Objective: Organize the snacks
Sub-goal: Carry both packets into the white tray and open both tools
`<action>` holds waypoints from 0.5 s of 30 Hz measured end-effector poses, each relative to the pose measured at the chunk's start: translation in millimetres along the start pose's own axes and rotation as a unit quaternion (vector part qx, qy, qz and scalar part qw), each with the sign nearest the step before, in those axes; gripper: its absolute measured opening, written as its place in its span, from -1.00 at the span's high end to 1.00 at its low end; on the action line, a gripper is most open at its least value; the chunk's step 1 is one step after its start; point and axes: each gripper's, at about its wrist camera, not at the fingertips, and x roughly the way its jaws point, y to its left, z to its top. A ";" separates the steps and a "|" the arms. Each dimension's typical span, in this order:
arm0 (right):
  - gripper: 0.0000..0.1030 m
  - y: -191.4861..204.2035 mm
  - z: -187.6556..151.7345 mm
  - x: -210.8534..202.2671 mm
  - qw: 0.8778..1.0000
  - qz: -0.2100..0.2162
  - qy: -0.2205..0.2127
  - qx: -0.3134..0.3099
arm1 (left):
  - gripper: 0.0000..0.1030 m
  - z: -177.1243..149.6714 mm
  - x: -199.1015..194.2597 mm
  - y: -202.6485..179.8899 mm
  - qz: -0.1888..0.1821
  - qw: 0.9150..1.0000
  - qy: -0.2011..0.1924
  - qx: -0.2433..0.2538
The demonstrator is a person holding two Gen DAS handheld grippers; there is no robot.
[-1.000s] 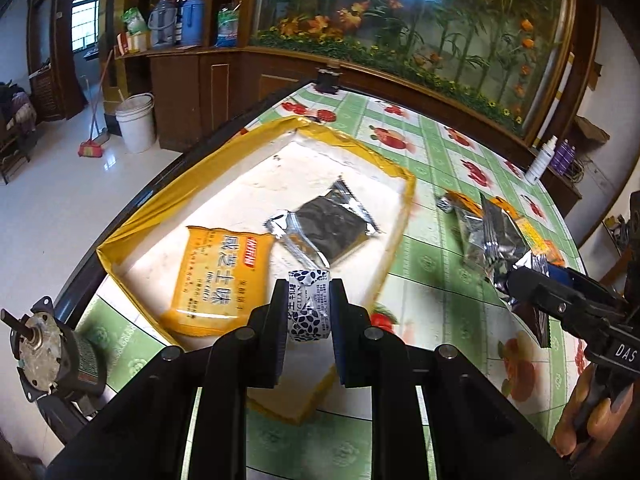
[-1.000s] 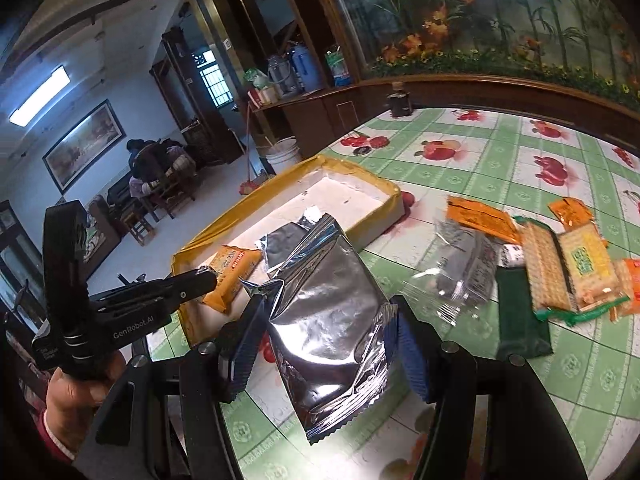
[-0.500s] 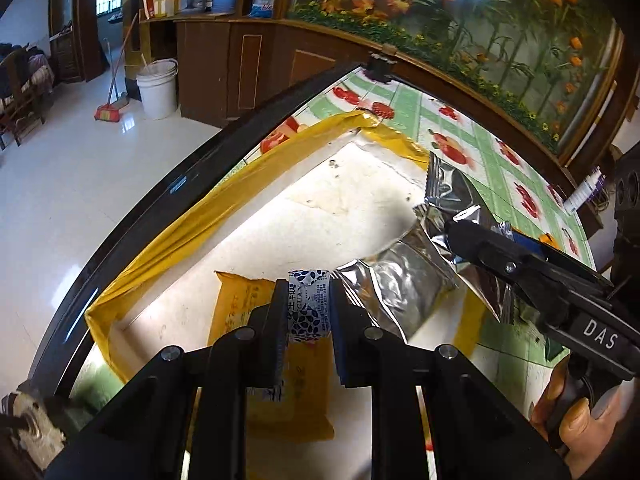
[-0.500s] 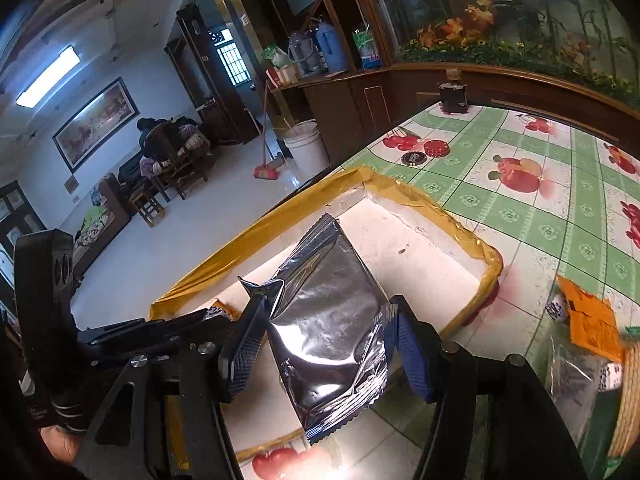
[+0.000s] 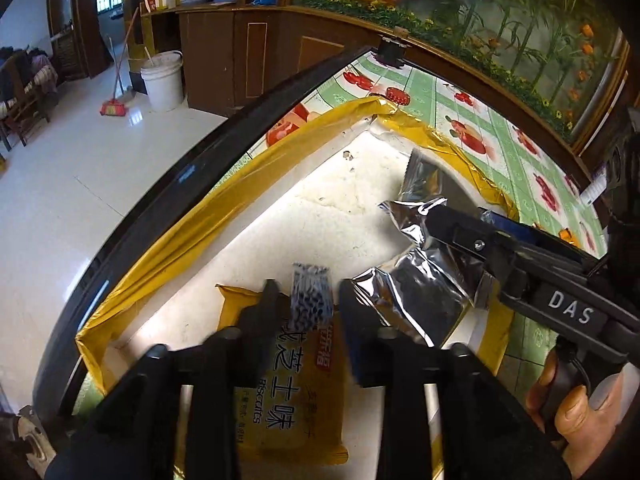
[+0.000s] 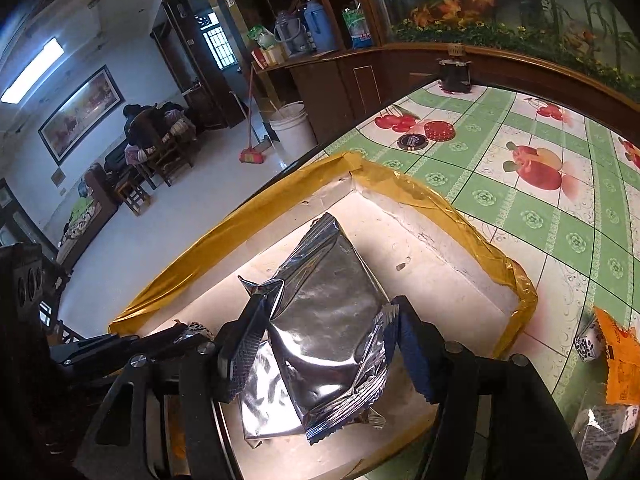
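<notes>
Landmark: foam tray point(image 5: 328, 216) with yellow-taped rim, at the table's edge.
Left gripper point(image 5: 306, 300): jaws opening; small blue-and-white patterned packet point(image 5: 311, 300) between them, pads no longer pressing it, above the orange biscuit bag point(image 5: 280, 392) lying in the tray.
Right gripper point(image 6: 320, 344): jaws opening around the large silver foil bag point(image 6: 332, 320), low over the tray floor; whether the pads grip it I cannot tell.
Second foil bag point(image 5: 416, 296): flat in the tray, partly under the large one.
Step in hand, judged: release both snacks inside the tray.
Method: spread fully, lift straight up, avoid dragging the foil.
Left view only: biscuit bag, the hand point(image 5: 568, 404) holding the right gripper.
Right view only: snacks waiting outside the tray, an orange wrapper point(image 6: 620, 364) and a patterned packet beside it point(image 6: 588, 344).
</notes>
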 end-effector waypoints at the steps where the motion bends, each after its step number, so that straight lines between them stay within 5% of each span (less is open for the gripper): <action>1: -0.36 -1.1 -0.8 -2.8 1.000 0.000 -0.003 0.003 | -0.32 -1.4 -4.0 -1.9 0.019 1.000 -0.007 0.004; 2: -0.44 -2.8 -1.3 -6.0 1.000 0.002 -0.007 0.007 | -0.61 -2.2 -8.0 -2.7 0.035 0.999 -0.018 0.005; 4: -0.56 -4.8 -3.8 -16.9 1.000 0.000 -0.019 0.015 | -0.62 -5.3 -18.3 -2.9 0.052 0.998 -0.039 0.007; 15: -0.57 -26.3 -44.7 -106.0 0.994 0.013 -0.087 0.064 | -0.62 -20.3 -55.4 -16.3 0.041 0.997 -0.067 0.013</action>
